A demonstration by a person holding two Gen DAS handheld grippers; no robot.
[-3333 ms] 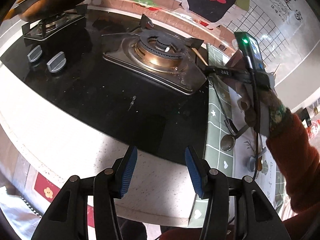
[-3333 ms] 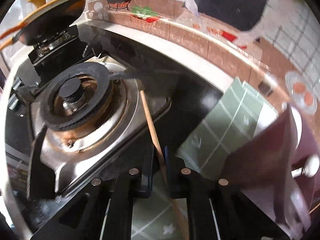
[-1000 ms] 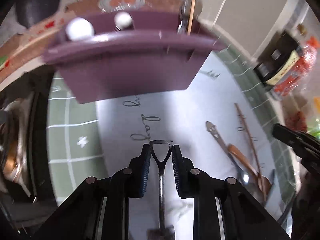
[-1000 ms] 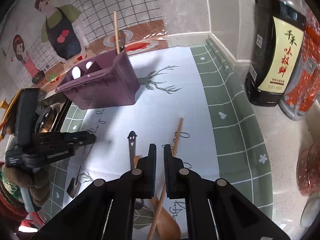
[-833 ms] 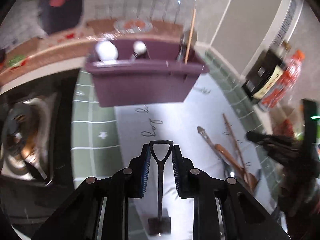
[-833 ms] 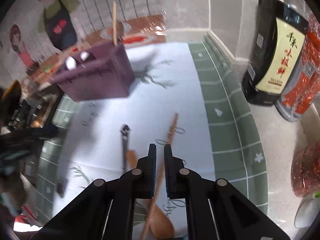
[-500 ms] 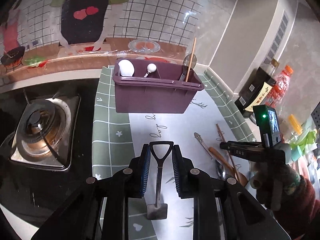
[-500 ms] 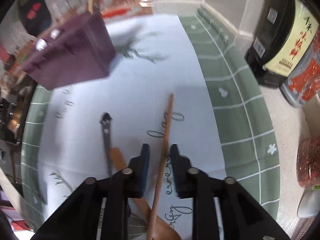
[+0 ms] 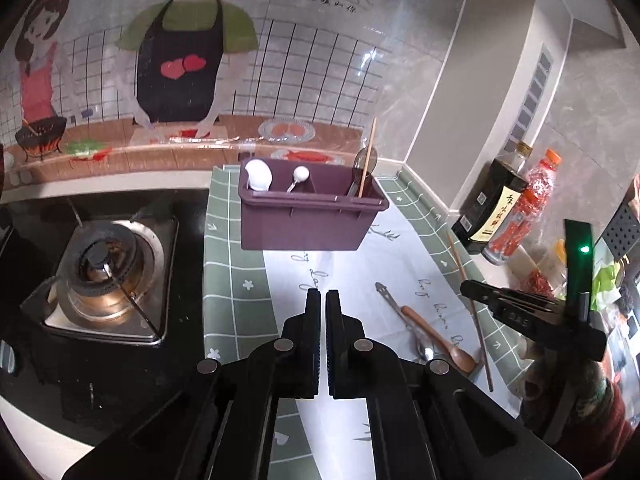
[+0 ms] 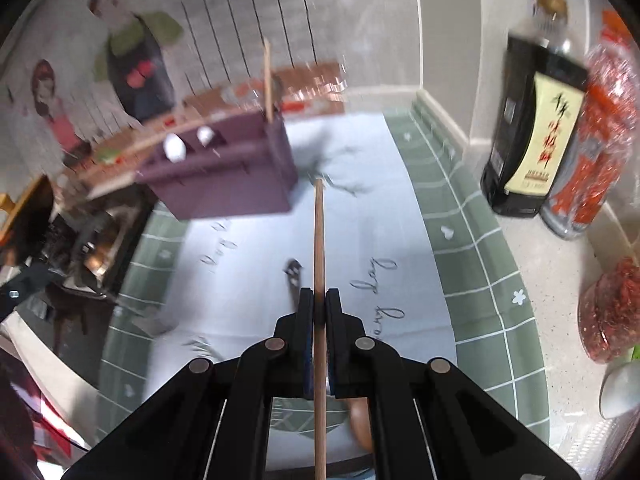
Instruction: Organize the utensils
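Partly done, judging by the purple caddy (image 9: 308, 220) at the far end of the mat (image 9: 236, 280): two white-headed utensils (image 9: 259, 174) in its left compartment, a metal spoon (image 9: 366, 162) and one chopstick (image 9: 367, 156) on the right. Right gripper (image 10: 320, 312) clamped on the second chopstick (image 10: 319, 240), pointing toward the caddy; left gripper (image 9: 322, 312) closed with nothing visible between its fingers. Left to store: wooden spoon (image 9: 438, 338) and dark-handled metal utensil (image 9: 394, 308) lying mid-mat, near right.

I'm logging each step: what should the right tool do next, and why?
Probably lift and carry toward the purple plastic caddy. The right tool is shut on a wooden chopstick, and a matching chopstick already stands in the caddy's end compartment.
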